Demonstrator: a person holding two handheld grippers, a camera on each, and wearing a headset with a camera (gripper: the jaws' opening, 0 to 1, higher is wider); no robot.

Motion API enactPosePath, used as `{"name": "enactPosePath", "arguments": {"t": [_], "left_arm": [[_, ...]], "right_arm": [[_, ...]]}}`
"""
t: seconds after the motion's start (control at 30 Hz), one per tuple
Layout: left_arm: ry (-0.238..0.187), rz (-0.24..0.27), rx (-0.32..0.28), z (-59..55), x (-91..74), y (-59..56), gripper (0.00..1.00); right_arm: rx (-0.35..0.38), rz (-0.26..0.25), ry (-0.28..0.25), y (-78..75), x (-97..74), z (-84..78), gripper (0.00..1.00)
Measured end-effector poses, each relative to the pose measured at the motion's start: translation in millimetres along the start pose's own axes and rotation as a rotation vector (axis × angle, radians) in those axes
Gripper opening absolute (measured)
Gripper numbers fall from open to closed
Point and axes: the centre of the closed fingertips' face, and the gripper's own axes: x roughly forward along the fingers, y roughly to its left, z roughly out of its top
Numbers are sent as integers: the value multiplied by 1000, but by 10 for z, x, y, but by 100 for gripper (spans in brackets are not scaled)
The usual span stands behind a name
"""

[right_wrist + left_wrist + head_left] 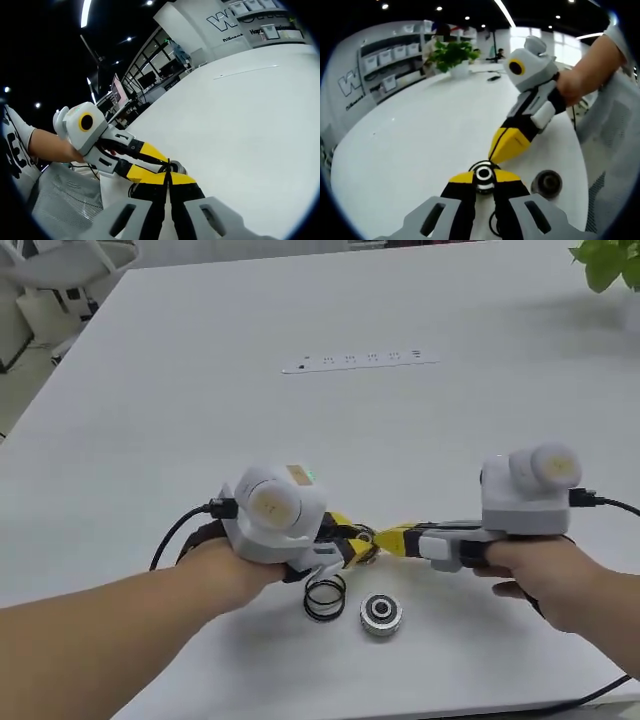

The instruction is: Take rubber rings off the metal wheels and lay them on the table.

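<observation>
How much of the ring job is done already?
Done: some loose rings lie on the table, beside a wheel that looks bare. In hand: the left gripper holds a second wheel, and the right gripper, shut, seems to pinch its rubber ring. Left: pull that ring off and lay it down.

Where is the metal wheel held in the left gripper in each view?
Head view: metal wheel low centre, where the yellow tips meet.
Left gripper view: bottom centre, clamped in the left gripper.
Right gripper view: lower centre, at the right gripper tip.
Shared landmark: the left gripper's yellow jaws around it.
</observation>
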Motion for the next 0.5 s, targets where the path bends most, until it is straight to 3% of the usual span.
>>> {"name": "enactPosePath", "arguments": {"t": [0.27, 0.37, 0.5], "left_arm": [[-1, -31, -35, 2, -14, -4, 14], [-5, -82, -34, 1, -38, -87, 23], [-37, -100, -15, 80, -86, -143, 29]], "right_arm": [[0, -19, 10, -22, 6, 12, 0], [1, -13, 9, 4, 12, 24, 0], [5, -11, 7, 13, 15, 36, 0]]}}
